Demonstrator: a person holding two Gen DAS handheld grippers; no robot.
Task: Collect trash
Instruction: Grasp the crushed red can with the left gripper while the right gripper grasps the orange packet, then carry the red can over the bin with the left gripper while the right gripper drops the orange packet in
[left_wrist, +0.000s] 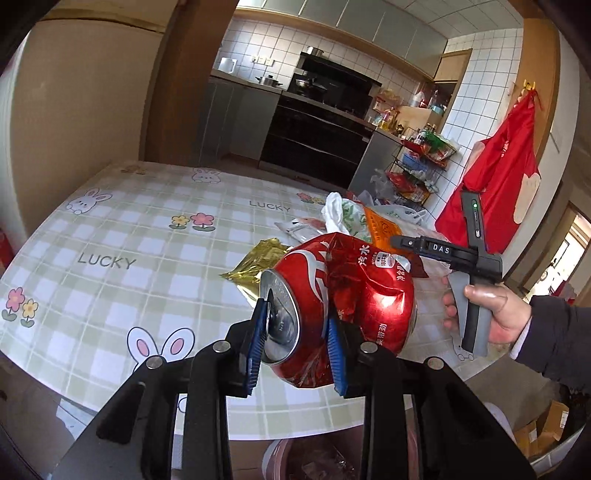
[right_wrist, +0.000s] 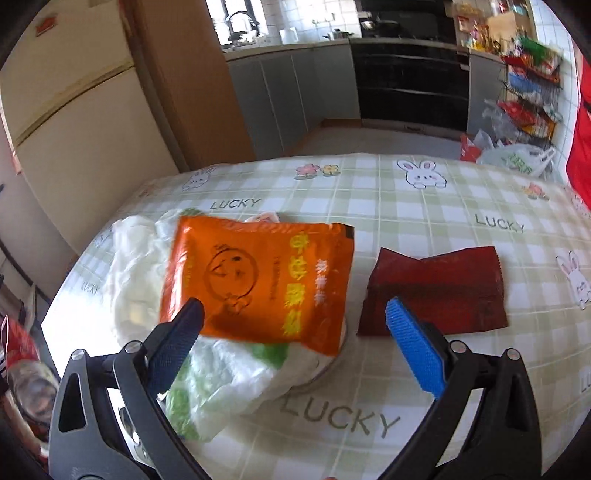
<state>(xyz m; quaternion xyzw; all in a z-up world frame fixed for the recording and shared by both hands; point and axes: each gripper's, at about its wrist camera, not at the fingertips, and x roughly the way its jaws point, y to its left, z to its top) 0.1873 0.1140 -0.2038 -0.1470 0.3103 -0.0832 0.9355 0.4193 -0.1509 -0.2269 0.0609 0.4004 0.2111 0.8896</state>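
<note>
My left tongs (left_wrist: 295, 347) are pinching a crushed red soda can (left_wrist: 332, 306), held up over the near edge of the table (left_wrist: 110, 229), with a gold wrapper (left_wrist: 255, 266) lying behind it. My right tongs (right_wrist: 295, 343) are spread wide, gripping nothing, hovering over an orange packet (right_wrist: 255, 277) sitting on a white plastic bag (right_wrist: 221, 384). A dark red wrapper (right_wrist: 439, 291) lies flat just right of that.

White-tiled kitchen wall (left_wrist: 369, 66); black oven (left_wrist: 314, 136).
</note>
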